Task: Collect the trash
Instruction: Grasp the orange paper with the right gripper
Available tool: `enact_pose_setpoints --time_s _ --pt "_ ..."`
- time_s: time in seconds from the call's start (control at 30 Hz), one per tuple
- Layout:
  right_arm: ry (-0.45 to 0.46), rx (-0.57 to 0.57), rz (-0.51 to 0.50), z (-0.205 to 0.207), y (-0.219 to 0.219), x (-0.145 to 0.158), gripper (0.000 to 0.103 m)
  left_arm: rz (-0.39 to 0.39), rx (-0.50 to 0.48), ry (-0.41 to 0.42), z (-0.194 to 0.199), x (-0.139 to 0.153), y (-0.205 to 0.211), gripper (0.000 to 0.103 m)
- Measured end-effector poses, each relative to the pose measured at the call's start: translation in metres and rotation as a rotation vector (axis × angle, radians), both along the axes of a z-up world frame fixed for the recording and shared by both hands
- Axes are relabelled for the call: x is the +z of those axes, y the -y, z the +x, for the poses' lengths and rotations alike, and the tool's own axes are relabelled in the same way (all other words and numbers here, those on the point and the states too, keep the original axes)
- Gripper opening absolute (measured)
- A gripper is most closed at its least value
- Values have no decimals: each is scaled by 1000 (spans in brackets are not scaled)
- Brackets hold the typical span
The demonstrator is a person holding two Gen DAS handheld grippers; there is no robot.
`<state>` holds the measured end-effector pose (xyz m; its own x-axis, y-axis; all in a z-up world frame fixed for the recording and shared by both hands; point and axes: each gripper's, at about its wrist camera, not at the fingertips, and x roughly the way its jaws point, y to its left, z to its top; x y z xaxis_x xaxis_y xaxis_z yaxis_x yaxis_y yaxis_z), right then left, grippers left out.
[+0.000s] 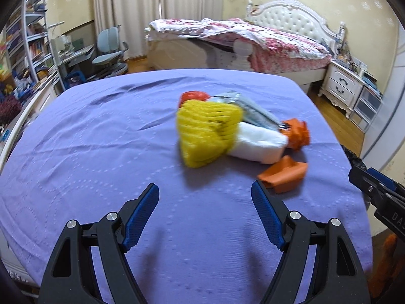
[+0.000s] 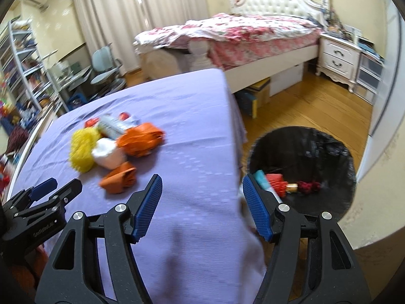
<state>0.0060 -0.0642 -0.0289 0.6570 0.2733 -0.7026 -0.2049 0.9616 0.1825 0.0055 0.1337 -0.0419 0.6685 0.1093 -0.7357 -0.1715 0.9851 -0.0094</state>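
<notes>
A pile of trash lies on the purple tablecloth [image 1: 101,139]: a yellow foam net [image 1: 205,134], a white paper wad [image 1: 258,144], a silver wrapper [image 1: 250,106] and orange scraps [image 1: 284,173]. My left gripper [image 1: 205,215] is open and empty, just short of the pile. The pile also shows in the right wrist view, with the yellow net [image 2: 82,149] and an orange scrap [image 2: 119,177]. My right gripper [image 2: 202,206] is open and empty over the table's right edge. A black-lined trash bin [image 2: 314,152] on the floor holds several pieces.
A bed [image 1: 265,43] with a floral cover stands beyond the table, a white nightstand [image 2: 338,57] to its right. A desk, chair [image 1: 111,50] and bookshelf [image 1: 27,38] fill the left. Wooden floor [image 2: 303,106] lies between table and bed.
</notes>
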Motion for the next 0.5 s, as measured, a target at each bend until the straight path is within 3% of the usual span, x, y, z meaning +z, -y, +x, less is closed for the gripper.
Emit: enact_pose_setpoints --time_s 0.27,0.5 --pt "-27 75 -67 1 -48 -6 65 -13 76 -6 -11 -4 -35 76" --pt "-53 99 -42 4 -68 -6 65 -35 104 -21 -11 -8 -51 76"
